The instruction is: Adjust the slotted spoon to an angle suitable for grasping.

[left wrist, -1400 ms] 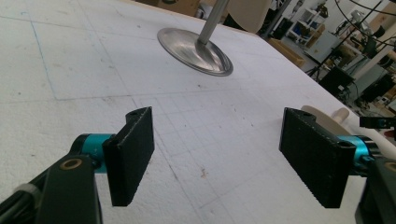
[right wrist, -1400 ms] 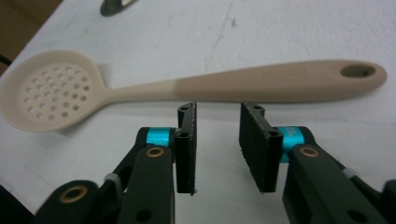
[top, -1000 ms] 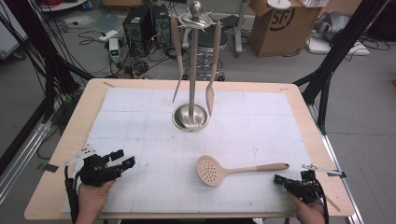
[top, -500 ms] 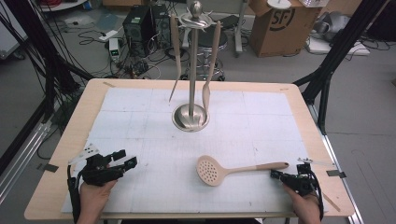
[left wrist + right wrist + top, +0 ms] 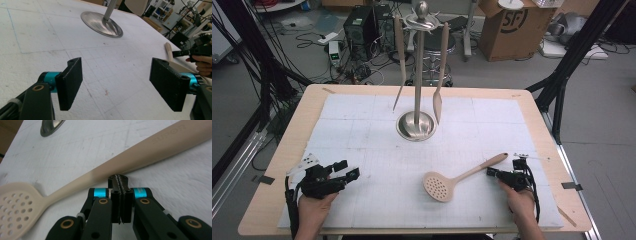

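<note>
**Right gripper's closed tips at the skimmer's handle, left gripper spread wide**

High view: A cream, long-handled slotted skimmer spoon (image 5: 457, 179) lies flat on the white foam-covered table (image 5: 362, 135), its perforated round head toward the person and its handle running up and to the right. The right gripper (image 5: 491, 172) rests on the table at the near right, its tips just beside the handle's far half; whether they touch it cannot be told here. The left gripper (image 5: 346, 170) sits at the near left, well apart from the spoon, its jaws spread. Mid-table stands a polished steel utensil stand with a round base (image 5: 416, 125), two cream utensils (image 5: 442, 70) hanging from its top.

Left gripper view: The left gripper (image 5: 116, 82) has its two black jaws wide apart, with bare foam between them. Beyond lies the stand's round base (image 5: 100, 23). At far right, the tip of the spoon's handle (image 5: 168, 50) shows beside the other hand (image 5: 203, 65) and its gripper.

Right gripper view: The right gripper (image 5: 120, 181) has its jaws pressed together with nothing between them. Their tips sit against the near edge of the spoon's handle (image 5: 150, 152), which crosses the picture on a slant. The perforated head (image 5: 15, 202) lies at lower left, and the stand's base (image 5: 51, 126) shows at the top.
</note>
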{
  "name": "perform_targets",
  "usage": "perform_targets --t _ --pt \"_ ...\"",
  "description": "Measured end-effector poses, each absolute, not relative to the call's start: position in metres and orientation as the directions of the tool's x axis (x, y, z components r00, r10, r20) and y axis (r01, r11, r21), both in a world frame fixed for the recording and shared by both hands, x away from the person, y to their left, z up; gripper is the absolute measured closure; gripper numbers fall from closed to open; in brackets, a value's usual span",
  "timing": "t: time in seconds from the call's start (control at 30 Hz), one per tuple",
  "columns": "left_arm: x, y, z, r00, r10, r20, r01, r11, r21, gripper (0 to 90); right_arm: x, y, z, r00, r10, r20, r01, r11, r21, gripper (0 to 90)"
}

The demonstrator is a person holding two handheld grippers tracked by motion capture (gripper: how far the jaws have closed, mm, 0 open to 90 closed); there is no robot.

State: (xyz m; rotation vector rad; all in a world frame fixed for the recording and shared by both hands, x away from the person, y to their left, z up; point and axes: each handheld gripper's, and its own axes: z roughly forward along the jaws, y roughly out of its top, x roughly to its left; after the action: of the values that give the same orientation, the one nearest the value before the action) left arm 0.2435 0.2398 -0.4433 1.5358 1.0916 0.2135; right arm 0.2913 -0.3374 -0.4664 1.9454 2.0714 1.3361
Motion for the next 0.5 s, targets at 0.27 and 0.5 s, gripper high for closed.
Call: perform_targets --t 0.27,0.5 --pt "0.244 0.238 -0.443 0.55 0.719 -0.425 0.507 0.116 0.854 27.1 0.306 -0.32 -0.468 -0.239 0.8 0.551 0.822 -0.135 0.553 89.6" --pt "0.244 0.239 -0.443 0.548 0.72 -0.426 0.508 0.118 0.853 27.1 0.325 -0.286 -0.468 -0.278 0.781 0.559 0.833 -0.093 0.545 89.6"
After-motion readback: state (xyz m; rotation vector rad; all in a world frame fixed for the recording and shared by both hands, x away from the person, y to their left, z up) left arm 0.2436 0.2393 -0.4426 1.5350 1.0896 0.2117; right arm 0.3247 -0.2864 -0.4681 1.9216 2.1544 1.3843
